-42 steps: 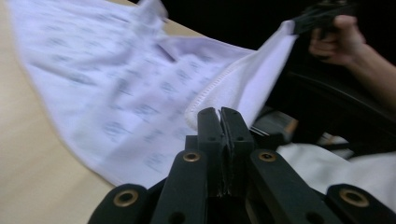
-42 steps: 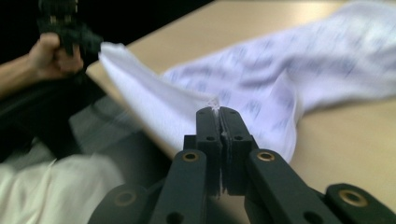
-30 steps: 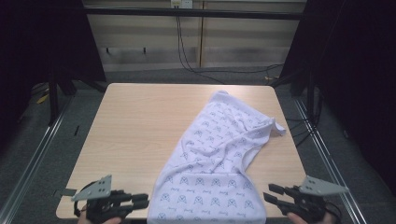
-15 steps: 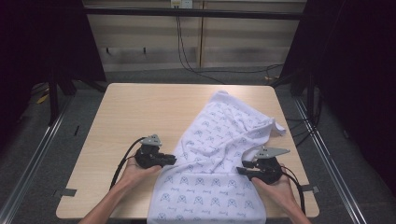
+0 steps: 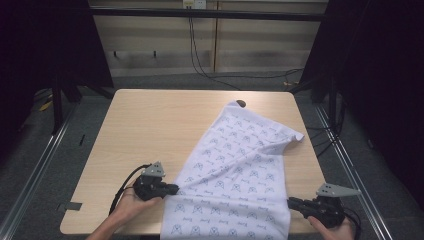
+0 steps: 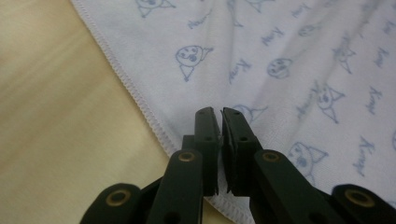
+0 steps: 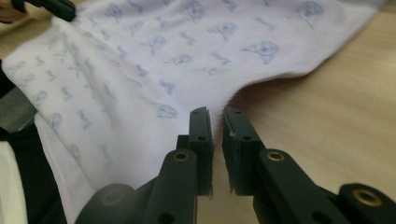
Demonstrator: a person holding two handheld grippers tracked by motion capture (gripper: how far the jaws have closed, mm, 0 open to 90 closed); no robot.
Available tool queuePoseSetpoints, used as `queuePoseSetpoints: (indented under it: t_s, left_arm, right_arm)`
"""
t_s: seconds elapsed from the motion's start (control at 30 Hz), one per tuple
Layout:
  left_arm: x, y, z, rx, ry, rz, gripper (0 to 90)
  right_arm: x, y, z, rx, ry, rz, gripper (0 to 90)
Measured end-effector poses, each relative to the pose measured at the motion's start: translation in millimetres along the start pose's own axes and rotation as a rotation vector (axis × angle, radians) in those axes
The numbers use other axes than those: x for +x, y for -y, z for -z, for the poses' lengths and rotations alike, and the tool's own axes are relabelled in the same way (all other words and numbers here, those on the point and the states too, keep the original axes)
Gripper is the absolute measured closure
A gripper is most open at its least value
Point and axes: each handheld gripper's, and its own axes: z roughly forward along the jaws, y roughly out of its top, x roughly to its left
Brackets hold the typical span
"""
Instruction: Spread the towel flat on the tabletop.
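Observation:
A white cloth (image 5: 240, 165) with a blue print lies diagonally across the wooden table (image 5: 150, 125), and its near end hangs over the front edge. My left gripper (image 5: 175, 189) sits at the cloth's left hem, which is drawn into a point toward it. In the left gripper view the jaws (image 6: 220, 114) have just been closing and stand nearly together, with the hem (image 6: 140, 98) running between them. My right gripper (image 5: 291, 202) is at the cloth's near right edge. Its jaws (image 7: 215, 114) have just been closing too, pinching a raised fold of cloth (image 7: 140, 60).
A small dark round object (image 5: 241, 103) rests at the table's far edge by the cloth's tip. Metal rails (image 5: 35, 170) flank the table on both sides, and cables (image 5: 235, 80) lie on the floor behind. Bare wood spreads over the table's left half.
From the near edge, both grippers went in to the cloth's two sides, then drew back toward me. The left one slid outward to the left and the right one to the near right corner.

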Motion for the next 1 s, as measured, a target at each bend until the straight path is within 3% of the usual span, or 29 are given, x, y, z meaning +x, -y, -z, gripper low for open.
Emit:
queuePoseSetpoints:
  t_s: [0.07,0.1,0.13,0.2,0.27,0.33,0.37,0.4,0.47,0.5,0.53,0.57,0.6,0.63,0.67,0.73,0.77,0.8,0.83,0.87,0.93,1.0]
  left_arm:
    - [-3.7,2.8,2.1,0.006,0.025,0.001,85.1]
    - [-12.3,9.6,7.1,0.025,0.069,0.0,85.1]
    - [-12.3,9.6,7.1,0.025,0.069,0.0,85.0]
    - [-19.9,16.9,11.0,0.036,0.14,0.002,85.0]
    - [-22.2,19.1,13.7,0.034,0.15,0.001,84.9]
    - [-14.4,10.5,15.9,-0.028,0.137,0.015,83.4]
    - [-14.4,10.5,15.9,-0.028,0.137,0.015,83.4]
    - [-9.3,5.2,15.8,-0.06,0.129,0.029,83.4]
    - [8.9,-13.1,8.3,-0.1,0.087,0.042,83.7]
    - [15.4,-18.8,3.8,-0.106,0.062,0.043,83.5]
    - [15.4,-18.8,3.8,-0.106,0.062,0.043,83.4]
    - [24.1,-25.5,-3.4,-0.101,0.055,0.058,83.4]
    - [29.5,-30.5,-9.6,-0.097,0.035,0.068,79.6]
    - [33.7,-34.1,-13.9,-0.096,0.024,0.072,79.6]
    - [41.6,-42.5,-25.0,-0.089,0.013,0.094,72.8]
    - [43.7,-45.7,-29.4,-0.079,0.0,0.097,66.6]
    - [45.2,-48.0,-32.7,-0.075,-0.02,0.087,66.6]
    - [46.7,-50.0,-37.2,-0.067,-0.032,0.079,65.5]
    - [46.7,-50.0,-37.2,-0.067,-0.032,0.079,65.4]
    - [45.2,-48.1,-40.4,-0.06,-0.039,0.072,65.3]
    - [43.4,-46.5,-40.3,-0.068,-0.044,0.062,65.2]
    - [38.6,-44.4,-38.1,-0.053,-0.038,0.037,64.6]
  right_arm:
    - [0.1,2.1,2.7,-0.006,-0.001,-0.005,78.3]
    - [0.5,3.6,9.0,-0.03,0.003,-0.004,71.4]
    - [0.5,3.6,9.0,-0.03,0.003,-0.004,71.4]
    - [0.5,2.5,9.0,-0.04,0.02,0.002,65.8]
    - [-0.1,-0.9,2.6,-0.029,0.016,0.028,65.3]
    - [-1.4,-10.6,-12.2,-0.002,0.005,0.042,65.1]
    - [-2.2,-15.3,-18.3,-0.001,-0.003,0.057,65.3]
    - [-2.2,-15.3,-18.3,-0.001,-0.003,0.057,65.3]
    - [-5.1,-32.9,-41.0,0.016,-0.01,0.092,65.2]
    - [-5.6,-36.8,-47.4,0.02,-0.011,0.096,64.3]
    - [-5.6,-36.8,-47.4,0.02,-0.011,0.096,64.3]
    - [-6.2,-41.5,-56.1,0.03,-0.007,0.111,63.8]
    - [-6.6,-49.5,-74.8,0.074,0.028,0.156,63.8]
    - [-6.6,-49.5,-74.8,0.074,0.028,0.156,63.8]
    - [-7.8,-54.3,-88.1,0.097,0.055,0.177,62.4]
    - [-6.9,-55.6,-96.0,0.129,0.094,0.206,62.7]
    - [-6.9,-55.6,-96.0,0.129,0.094,0.206,62.7]
    - [-6.2,-53.9,-96.7,0.129,0.09,0.23,72.9]
    - [-6.2,-53.9,-96.7,0.129,0.09,0.23,72.9]
    - [-3.8,-50.0,-90.6,0.148,0.06,0.231,86.1]
    - [-0.8,-44.2,-82.4,0.166,0.034,0.24,87.4]
    - [0.7,-36.4,-70.4,0.176,0.017,0.217,87.7]
